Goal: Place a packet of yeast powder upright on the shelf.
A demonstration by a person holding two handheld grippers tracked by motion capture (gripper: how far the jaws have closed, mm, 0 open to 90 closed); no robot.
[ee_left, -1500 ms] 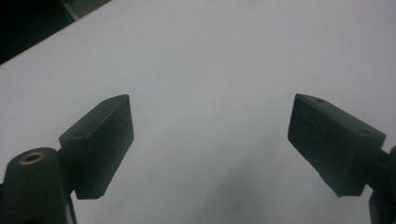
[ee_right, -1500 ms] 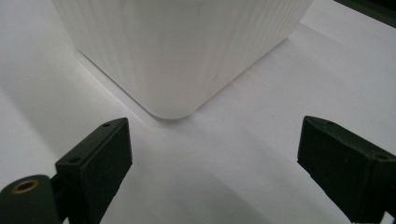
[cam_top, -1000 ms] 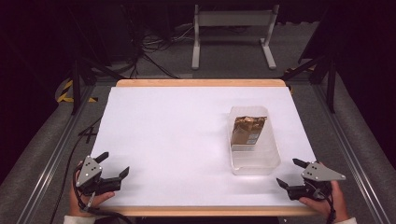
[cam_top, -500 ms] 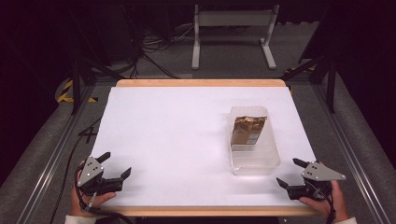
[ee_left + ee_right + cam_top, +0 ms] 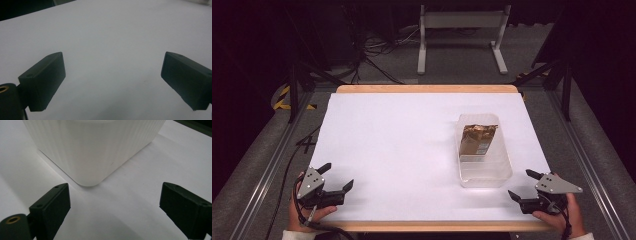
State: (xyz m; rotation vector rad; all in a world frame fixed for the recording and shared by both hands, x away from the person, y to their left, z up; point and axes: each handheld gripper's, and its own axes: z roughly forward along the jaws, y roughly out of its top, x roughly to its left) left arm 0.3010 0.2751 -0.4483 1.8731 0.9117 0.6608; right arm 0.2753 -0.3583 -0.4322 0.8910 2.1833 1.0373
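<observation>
sitting on the right half of the white table [image 5: 402, 145] is a clear plastic box [image 5: 484, 167]. the box is long and has no lid on it. a shiny brown and gold packet [image 5: 477, 138] is inside it, at the far end of the box. the near end of the box looks bare.

the left gripper [image 5: 336, 176] is at the near left corner of the table, held in the person's left hand [image 5: 304, 212]. its jaws are wide apart and hold nothing. in the left gripper view the two black jaws stand far from each other, with just plain white table between them. a black cable trails from this gripper down past the table edge.

the right gripper [image 5: 524, 185] is at the near right corner, held in the person's right hand [image 5: 559, 217]. its jaws are wide apart too and hold nothing. it points at the near corner of the box and is close to it but not touching. in the right gripper view the round corner of the box [image 5: 92, 147] sits just past the two black jaws, a bit to the left of the middle.

the two grippers are well apart from each other. past the far edge of the table is a grey floor with a white metal stand [image 5: 462, 35] and some dark cables [image 5: 377, 55].
</observation>
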